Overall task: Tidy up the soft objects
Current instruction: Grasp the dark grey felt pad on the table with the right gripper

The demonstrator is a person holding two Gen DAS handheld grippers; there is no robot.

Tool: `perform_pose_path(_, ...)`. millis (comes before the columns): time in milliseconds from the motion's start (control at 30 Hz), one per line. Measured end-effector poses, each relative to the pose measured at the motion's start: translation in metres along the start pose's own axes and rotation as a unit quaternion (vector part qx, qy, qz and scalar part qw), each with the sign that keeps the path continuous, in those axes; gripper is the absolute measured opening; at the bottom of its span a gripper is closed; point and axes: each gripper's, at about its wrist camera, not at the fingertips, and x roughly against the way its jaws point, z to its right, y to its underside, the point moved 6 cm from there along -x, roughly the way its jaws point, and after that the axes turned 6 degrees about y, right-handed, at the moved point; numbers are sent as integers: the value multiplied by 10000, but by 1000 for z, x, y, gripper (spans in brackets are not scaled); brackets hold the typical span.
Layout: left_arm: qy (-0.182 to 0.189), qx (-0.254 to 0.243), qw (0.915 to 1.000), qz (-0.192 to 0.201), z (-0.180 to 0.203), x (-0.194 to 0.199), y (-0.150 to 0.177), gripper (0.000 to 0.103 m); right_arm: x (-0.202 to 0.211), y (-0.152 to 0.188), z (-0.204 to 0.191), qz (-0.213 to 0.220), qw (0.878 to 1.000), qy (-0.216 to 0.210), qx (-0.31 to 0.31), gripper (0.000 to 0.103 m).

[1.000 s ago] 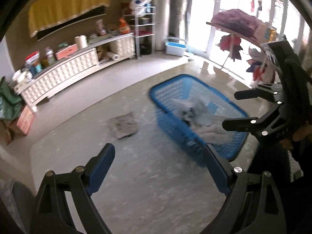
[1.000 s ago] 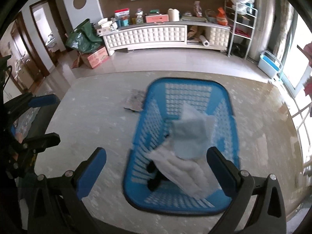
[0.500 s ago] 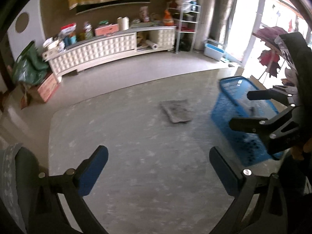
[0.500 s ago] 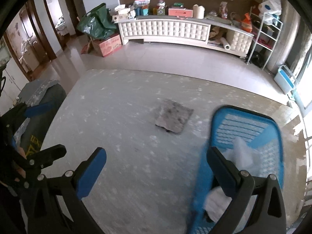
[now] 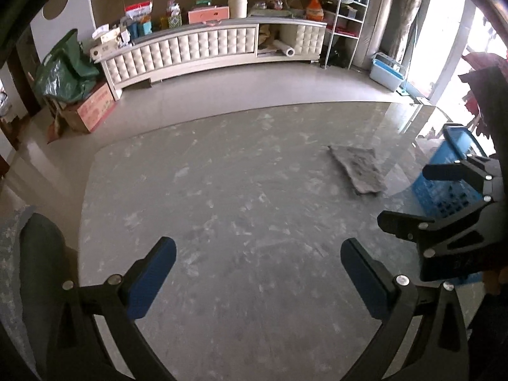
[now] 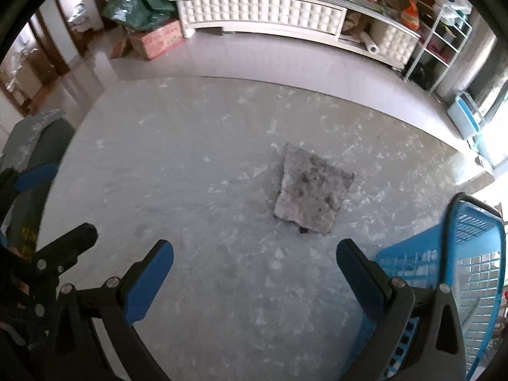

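A folded grey cloth [image 6: 312, 190] lies flat on the marbled grey table [image 6: 190, 165]; it also shows at the right in the left wrist view as the grey cloth [image 5: 357, 168]. A blue plastic laundry basket [image 6: 470, 254] stands at the table's right end, its contents hidden; the same basket [image 5: 451, 181] sits partly behind the other gripper. My left gripper [image 5: 258, 266] is open over bare tabletop, nothing between its fingers. My right gripper [image 6: 255, 268] is open too, near side of the cloth and left of the basket. In the left wrist view the right gripper [image 5: 444, 197] appears at the right edge.
A dark chair back [image 5: 41, 254] stands at the table's left edge. Beyond the table are a long white cabinet [image 5: 206, 50] loaded with boxes, a cardboard box with a green bag [image 5: 92, 108], a wire shelf [image 5: 346, 22] and a small blue bin [image 5: 387, 70].
Both views swung left away from the basket, which slid from the centre to the right edge. The grey cloth now lies nearer the middle. Both grippers came lower toward the table; the left opened wider.
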Motion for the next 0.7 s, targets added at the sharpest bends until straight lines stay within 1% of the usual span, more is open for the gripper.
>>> perform_pose_path(133, 58, 39, 9998, -170, -5, -28, -4, 103, -28, -13, 2, -211, 9994, 278, -62, 103)
perform_pose_path(200, 68, 0, 9992, -382, -7, -41, -7, 103, -43, -17, 6, -448, 9984, 343, -79, 102)
perform_pose_path(233, 138, -82, 9990, -414, -6, -45, -11, 103, -49, -21, 12, -465, 9982, 321, -207, 100)
perform_pose_path(300, 113, -244, 9991, -331, -5, -51, -23, 103, -60, -26, 23, -484, 9971, 385, -446, 99)
perform_pose_path(400, 101, -393, 9989, -242, -4, -61, -37, 103, -76, -31, 33, -661, 9948, 411, -655, 91)
perform_pose_path(433, 101, -383, 9989, -241, -5, -66, -40, 103, -82, -33, 35, -716, 9938, 396, -756, 89)
perform_pose_path(500, 87, -323, 9991, -248, -7, -79, -47, 103, -91, -35, 39, -759, 9921, 336, -939, 87)
perform_pose_path(533, 87, -284, 9992, -271, -6, -84, -49, 103, -98, -34, 40, -843, 9906, 203, -1062, 83)
perform_pose_path(567, 128, -243, 9992, -295, -6, -88, -51, 103, -102, -34, 40, -913, 9895, 170, -1107, 81)
perform_pose_path(600, 196, -214, 9991, -314, -4, -92, -52, 103, -104, -32, 39, -980, 9888, 207, -1103, 78)
perform_pose_path(633, 296, -221, 9988, -311, -1, -95, -52, 103, -106, -32, 39, -972, 9893, 332, -1040, 77)
perform_pose_path(700, 312, -289, 9986, -309, 0, -98, -52, 103, -106, -34, 38, -934, 9901, 400, -967, 72)
